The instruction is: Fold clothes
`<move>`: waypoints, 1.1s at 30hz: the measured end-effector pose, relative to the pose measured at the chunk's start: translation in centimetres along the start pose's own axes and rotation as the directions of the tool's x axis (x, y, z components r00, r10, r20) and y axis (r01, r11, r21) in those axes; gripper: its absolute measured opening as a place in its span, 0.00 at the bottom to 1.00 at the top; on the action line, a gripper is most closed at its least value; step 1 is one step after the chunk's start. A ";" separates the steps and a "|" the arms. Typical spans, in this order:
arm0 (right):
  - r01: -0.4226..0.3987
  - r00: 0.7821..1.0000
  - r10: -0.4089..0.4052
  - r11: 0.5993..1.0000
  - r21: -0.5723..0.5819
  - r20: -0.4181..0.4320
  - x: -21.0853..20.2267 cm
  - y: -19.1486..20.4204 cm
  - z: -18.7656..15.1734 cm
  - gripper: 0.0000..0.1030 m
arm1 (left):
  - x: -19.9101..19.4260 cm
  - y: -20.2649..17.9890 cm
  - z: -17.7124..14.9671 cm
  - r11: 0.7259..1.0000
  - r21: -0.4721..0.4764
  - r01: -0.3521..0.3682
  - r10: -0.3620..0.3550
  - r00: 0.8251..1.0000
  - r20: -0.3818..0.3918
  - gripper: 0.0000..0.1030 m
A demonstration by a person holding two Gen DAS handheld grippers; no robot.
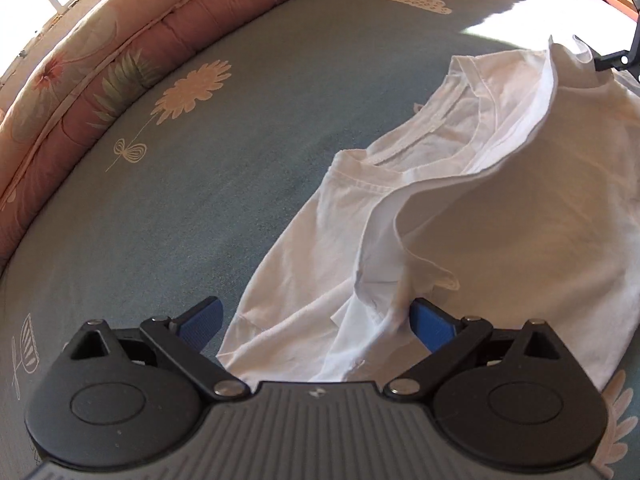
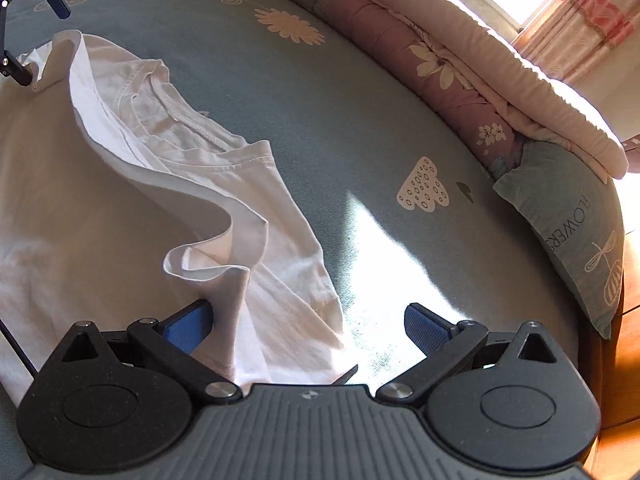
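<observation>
We see the white T-shirt (image 1: 500, 216) lying partly folded on the blue-green bed sheet (image 1: 224, 184), and both the left gripper (image 1: 316, 320) and the right gripper (image 2: 308, 320) have their fingers wide apart over its near corners, with cloth between them but not pinched.
</observation>
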State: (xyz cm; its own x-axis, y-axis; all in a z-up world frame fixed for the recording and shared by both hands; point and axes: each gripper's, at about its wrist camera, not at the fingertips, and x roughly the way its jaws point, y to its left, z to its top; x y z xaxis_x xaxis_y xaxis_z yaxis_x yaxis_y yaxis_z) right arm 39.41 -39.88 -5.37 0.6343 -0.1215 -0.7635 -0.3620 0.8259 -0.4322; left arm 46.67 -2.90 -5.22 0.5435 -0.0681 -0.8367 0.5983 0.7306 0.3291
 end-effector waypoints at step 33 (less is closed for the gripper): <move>-0.369 0.905 0.424 0.731 0.574 0.042 -3.7 5.1 -9.1 1.00 | -4.5 -4.4 -8.5 0.910 -0.302 0.284 -0.304 0.952 -0.020 0.93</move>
State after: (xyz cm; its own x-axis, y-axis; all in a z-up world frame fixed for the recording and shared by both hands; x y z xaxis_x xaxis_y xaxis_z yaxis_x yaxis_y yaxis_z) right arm 29.01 -40.18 -9.10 0.4491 0.2635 -0.8537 -0.1062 0.9645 0.2418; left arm 36.56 -0.04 -6.67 0.3241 -0.2734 -0.9056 0.5212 0.8505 -0.0703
